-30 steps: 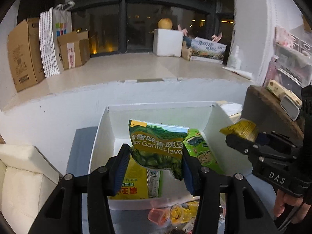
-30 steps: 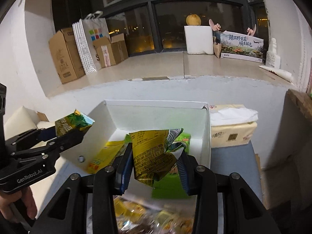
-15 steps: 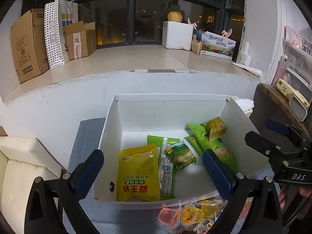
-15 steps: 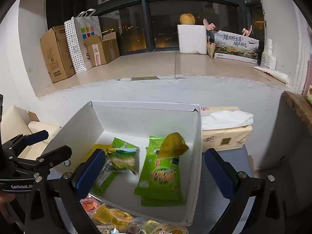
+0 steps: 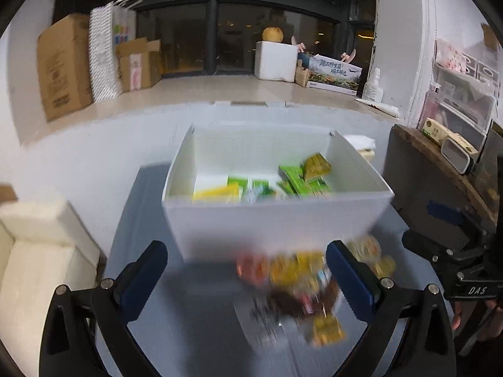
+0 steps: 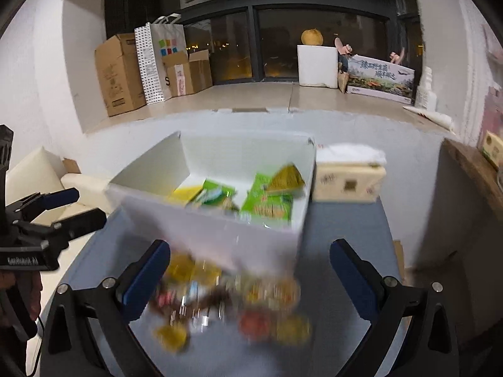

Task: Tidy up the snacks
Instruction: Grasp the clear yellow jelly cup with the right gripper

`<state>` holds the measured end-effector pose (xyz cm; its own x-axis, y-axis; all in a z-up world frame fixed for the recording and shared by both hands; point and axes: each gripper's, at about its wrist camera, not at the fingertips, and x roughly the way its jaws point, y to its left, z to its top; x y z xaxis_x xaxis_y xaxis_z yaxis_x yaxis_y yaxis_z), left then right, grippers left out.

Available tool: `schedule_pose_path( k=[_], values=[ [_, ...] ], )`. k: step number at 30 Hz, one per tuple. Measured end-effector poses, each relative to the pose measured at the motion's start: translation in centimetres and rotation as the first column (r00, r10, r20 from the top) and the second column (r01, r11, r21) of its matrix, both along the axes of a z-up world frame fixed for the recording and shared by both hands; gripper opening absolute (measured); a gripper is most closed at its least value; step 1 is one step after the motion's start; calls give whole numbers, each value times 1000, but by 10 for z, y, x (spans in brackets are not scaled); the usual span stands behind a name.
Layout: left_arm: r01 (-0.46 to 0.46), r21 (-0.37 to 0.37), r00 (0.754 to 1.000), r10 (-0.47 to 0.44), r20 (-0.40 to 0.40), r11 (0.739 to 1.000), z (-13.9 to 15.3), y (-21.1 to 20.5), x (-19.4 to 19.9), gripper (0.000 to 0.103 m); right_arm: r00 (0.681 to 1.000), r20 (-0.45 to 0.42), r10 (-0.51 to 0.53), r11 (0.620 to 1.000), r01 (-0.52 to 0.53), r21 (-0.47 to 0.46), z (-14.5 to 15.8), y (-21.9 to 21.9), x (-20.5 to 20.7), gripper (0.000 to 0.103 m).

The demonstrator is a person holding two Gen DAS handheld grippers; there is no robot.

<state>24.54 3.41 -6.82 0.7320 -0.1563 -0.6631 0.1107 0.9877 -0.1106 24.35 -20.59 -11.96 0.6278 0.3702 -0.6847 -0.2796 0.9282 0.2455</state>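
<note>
A white box [image 5: 276, 220] [image 6: 213, 238] on the grey table [image 5: 188, 323] holds several snack packets: a yellow one [image 5: 217, 193], green ones [image 5: 298, 180] [image 6: 267, 202] and an olive-yellow one [image 6: 286, 179]. In front of the box lies a blurred heap of small snacks and jelly cups [image 5: 301, 282] [image 6: 226, 298]. My left gripper [image 5: 245, 279] is open and empty, hovering near the heap's left side. My right gripper [image 6: 251, 278] is open and empty above the heap. Each gripper also shows at the edge of the other's view.
A tissue pack [image 6: 349, 179] stands right of the box. A dark wooden shelf [image 5: 440, 169] with small items is at the right, a cream cushion [image 5: 34, 245] at the left. Cardboard boxes [image 6: 119, 72] and a paper bag [image 6: 157, 59] stand on the window ledge behind.
Both grippers let go of their packets, which now lie in the box, and opened wide. Both then drew back from the box toward the snack heap.
</note>
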Motion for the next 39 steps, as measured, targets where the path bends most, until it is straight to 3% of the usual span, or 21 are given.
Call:
schedule_pose_path(
  k=[7,16,18,20,24,39],
  values=[
    [-33,-48,998,31,-46,998,-32,-5,-76,103,998,-59,4,1000,-4,9,-34,-19,-49,103],
    [-30,-44,996,27,-83,999,-54,-25,-114,103,991,-129,-36,999,31,-36,-78,-39,-21,102],
    [-17,-39,995,13,-100,999,-59,-32,-113,103,989,-141,-42,998,36,-48,-87,-38,-11,93],
    [-7,-43,994,2,-106,999,-62,-37,-114,103,983,-175,-49,997,39,-62,-98,-35,1,67],
    [17,-31,993,-21,-120,999,-67,-50,-111,103,977,-214,-20,999,10,-48,-107,-30,15,41],
    [32,-60,978,-44,-205,998,-102,-80,-54,103,989,-150,-10,999,3,-47,-84,-40,-19,39]
  ],
)
